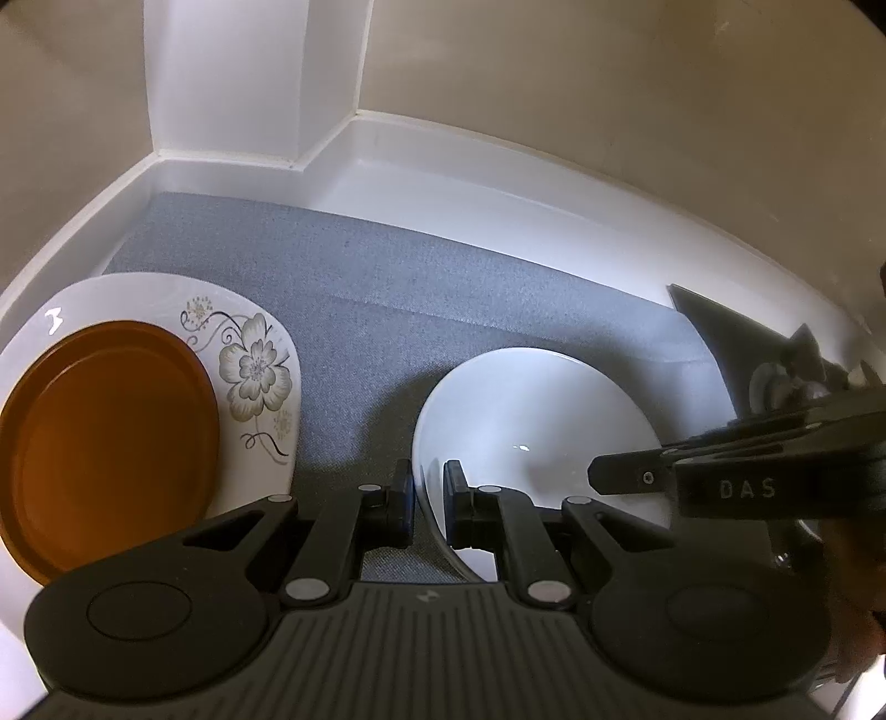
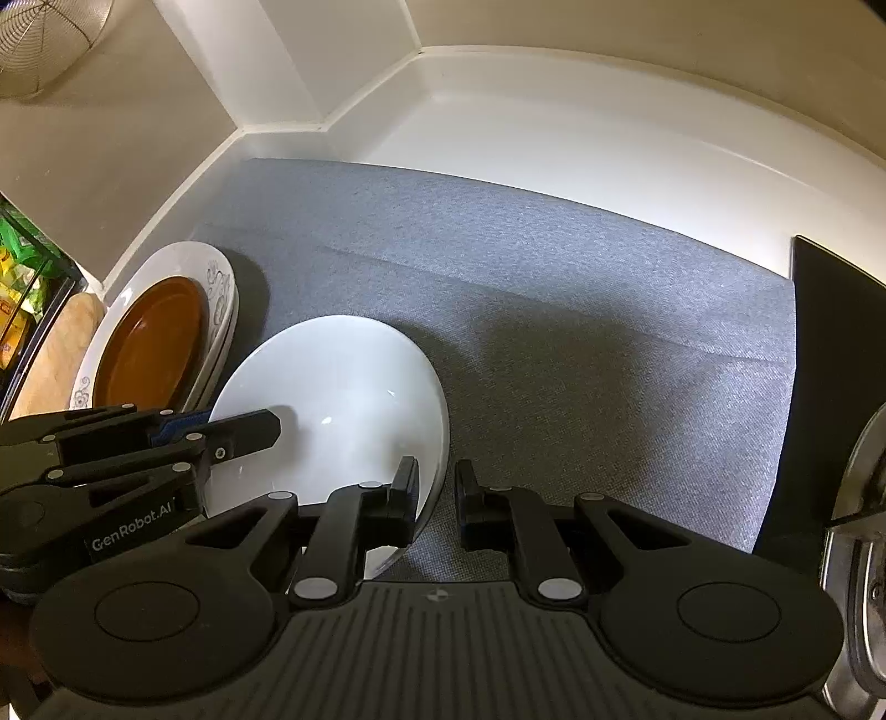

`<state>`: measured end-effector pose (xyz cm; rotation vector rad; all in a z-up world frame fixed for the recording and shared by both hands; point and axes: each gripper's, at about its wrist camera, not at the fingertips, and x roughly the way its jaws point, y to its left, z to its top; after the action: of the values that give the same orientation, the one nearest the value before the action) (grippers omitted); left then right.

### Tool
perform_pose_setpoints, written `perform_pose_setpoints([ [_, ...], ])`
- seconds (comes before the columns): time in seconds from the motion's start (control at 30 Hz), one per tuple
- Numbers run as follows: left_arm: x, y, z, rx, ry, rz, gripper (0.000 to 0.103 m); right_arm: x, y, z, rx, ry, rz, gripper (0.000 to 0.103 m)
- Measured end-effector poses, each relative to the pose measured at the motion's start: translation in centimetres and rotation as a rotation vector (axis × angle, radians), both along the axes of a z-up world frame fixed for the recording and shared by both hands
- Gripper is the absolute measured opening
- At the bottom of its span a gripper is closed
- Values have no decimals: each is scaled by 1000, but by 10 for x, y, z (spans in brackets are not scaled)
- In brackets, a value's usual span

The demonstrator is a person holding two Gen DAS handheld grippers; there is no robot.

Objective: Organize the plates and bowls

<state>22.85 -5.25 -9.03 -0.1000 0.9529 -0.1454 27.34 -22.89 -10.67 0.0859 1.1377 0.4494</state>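
A plain white bowl (image 1: 531,410) sits on the grey mat (image 1: 387,288). My left gripper (image 1: 427,507) straddles its left rim with narrow jaws, one finger inside and one outside. My right gripper (image 2: 434,507) straddles the bowl's (image 2: 332,399) right rim the same way, with a small gap beside the outer finger. The right gripper shows at the right edge of the left wrist view (image 1: 720,471); the left gripper shows at the left of the right wrist view (image 2: 166,443). A brown plate (image 1: 105,437) lies on a white floral plate (image 1: 260,376) to the left.
White raised walls (image 2: 526,127) border the mat at the back and left, with a corner post (image 1: 249,83). A dark panel (image 2: 830,332) stands at the mat's right end. A metal object (image 2: 858,526) is at the far right. A wire basket (image 2: 50,33) sits top left.
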Motion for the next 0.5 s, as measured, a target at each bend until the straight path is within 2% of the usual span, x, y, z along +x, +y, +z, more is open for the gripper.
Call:
perform_pose_setpoints([
  [0.3,0,-2,0,7,-3,-4,8,-4,0,2,12,-8,-5,11],
  [0.5,-6,-9,10,7,-39,-17,7,-9,-10,18,32,-43,-32,10],
])
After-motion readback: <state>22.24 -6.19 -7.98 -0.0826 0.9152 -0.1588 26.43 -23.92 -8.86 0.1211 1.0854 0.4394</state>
